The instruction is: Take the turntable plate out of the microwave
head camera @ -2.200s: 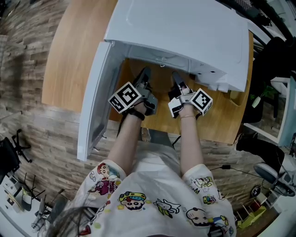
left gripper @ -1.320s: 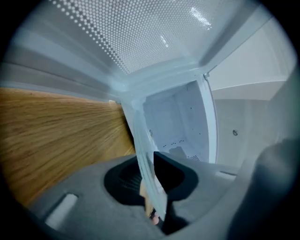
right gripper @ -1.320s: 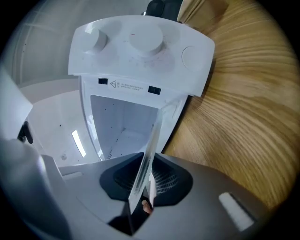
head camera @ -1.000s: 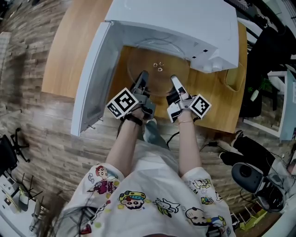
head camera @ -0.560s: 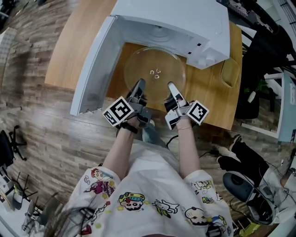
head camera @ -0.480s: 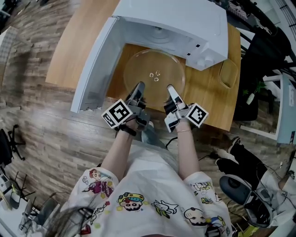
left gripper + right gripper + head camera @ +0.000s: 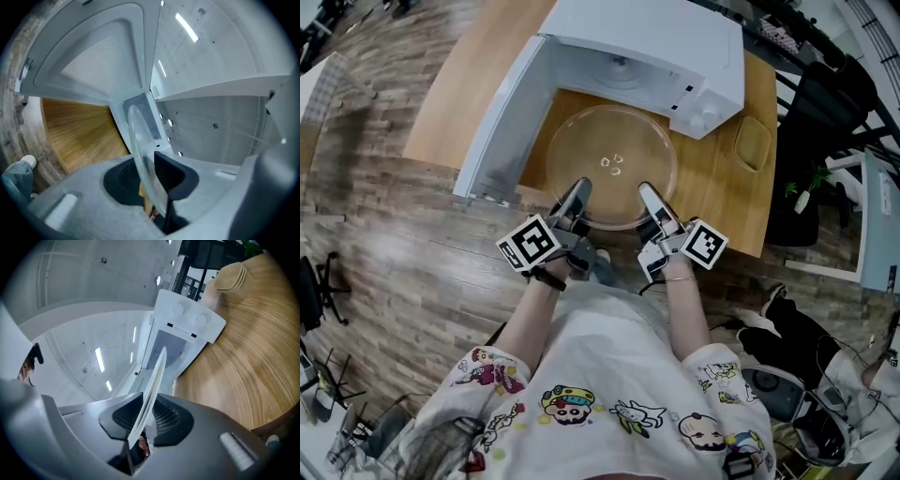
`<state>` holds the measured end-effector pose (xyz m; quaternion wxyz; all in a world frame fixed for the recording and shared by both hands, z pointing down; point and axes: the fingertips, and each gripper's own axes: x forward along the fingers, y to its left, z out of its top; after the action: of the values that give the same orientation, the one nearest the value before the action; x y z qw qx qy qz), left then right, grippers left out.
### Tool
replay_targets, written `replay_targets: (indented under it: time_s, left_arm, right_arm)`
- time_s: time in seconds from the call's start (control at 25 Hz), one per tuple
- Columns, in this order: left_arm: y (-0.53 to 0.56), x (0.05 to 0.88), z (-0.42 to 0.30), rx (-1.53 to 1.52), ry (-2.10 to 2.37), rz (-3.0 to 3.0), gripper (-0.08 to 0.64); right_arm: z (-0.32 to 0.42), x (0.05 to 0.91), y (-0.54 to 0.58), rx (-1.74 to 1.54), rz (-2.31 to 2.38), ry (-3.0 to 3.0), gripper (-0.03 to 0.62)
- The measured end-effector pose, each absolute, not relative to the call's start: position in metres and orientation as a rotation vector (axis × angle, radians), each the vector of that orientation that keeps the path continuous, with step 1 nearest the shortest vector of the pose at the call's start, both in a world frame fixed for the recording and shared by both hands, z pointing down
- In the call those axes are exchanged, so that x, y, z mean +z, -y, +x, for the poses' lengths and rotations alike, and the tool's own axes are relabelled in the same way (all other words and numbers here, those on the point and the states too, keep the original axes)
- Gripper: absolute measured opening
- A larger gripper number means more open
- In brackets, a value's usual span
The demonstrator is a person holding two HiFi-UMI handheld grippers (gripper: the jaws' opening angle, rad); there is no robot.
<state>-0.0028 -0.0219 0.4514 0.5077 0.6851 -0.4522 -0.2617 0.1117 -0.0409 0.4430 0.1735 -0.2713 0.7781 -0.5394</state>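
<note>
Head view has the turntable plate fully clear of the microwave, lying over the wooden table in the middle of the frame, just in front of the open cavity and to the right of the swung-out door. You hold it by its near edge only: your left gripper bites the rim at lower left of the disc and your right gripper bites it at lower right, the two a little apart. Each gripper view shows the glass edge-on, running straight between the dark pads, which stand only partly apart and press on the rim from both sides. Both pairs of jaws have just opened a touch, yet the glass is plainly between them and gripped. Whether the far edge rides above the wood or brushes it cannot be told from these views. By my reading the removal itself is as good as done, and you are in the carrying step, with only the set-down left. That next move calls for both hands travelling together at the same height so the disc stays flat, since all its weight hangs out beyond the pads. Lower it onto bare wood, well clear of the door, and part the jaws only once the table bears it; smooth glass held this lightly could slip.
</note>
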Motion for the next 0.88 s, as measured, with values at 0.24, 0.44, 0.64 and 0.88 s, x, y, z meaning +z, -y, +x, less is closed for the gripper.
replay_targets:
  time_s: [0.24, 0.44, 0.64, 0.88]
  left_arm:
    - [-0.011, 0.427, 0.009, -0.619, 1.055, 1.701, 0.063]
    - [-0.032, 0.417, 0.020, -0.598, 1.029, 1.740, 0.063]
    - [-0.050, 0.412, 0.028, -0.582, 1.006, 1.759, 0.064]
    - [-0.068, 0.404, 0.028, -0.564, 0.998, 1.776, 0.063]
  right_arm:
    - [0.121, 0.419, 0.007, -1.497, -0.728, -2.282, 0.081]
    - [0.132, 0.412, -0.017, -1.482, -0.719, -2.324, 0.084]
    - [0.139, 0.404, -0.037, -1.454, -0.708, -2.348, 0.084]
    - [0.140, 0.399, -0.055, -1.459, -0.695, -2.351, 0.086]
